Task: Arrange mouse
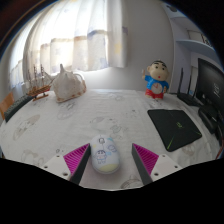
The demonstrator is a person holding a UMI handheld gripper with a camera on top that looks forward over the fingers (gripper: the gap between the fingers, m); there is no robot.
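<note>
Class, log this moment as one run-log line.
claw: open | mouse: between fingers, on table | mat: beyond, right | step: grasp not made

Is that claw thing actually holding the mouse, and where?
The white mouse sits between the gripper jaws, flanked at its sides. Whether they actually press on it cannot be told.

Home desk setting, curtained window [75, 45], cartoon figurine [157, 80], model ship [38, 82], patterned tablecloth [90, 120], monitor [210, 90]

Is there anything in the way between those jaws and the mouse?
Nothing visible. The mouse lies on the table right between the open gripper's jaws, with a gap on each side.
</note>
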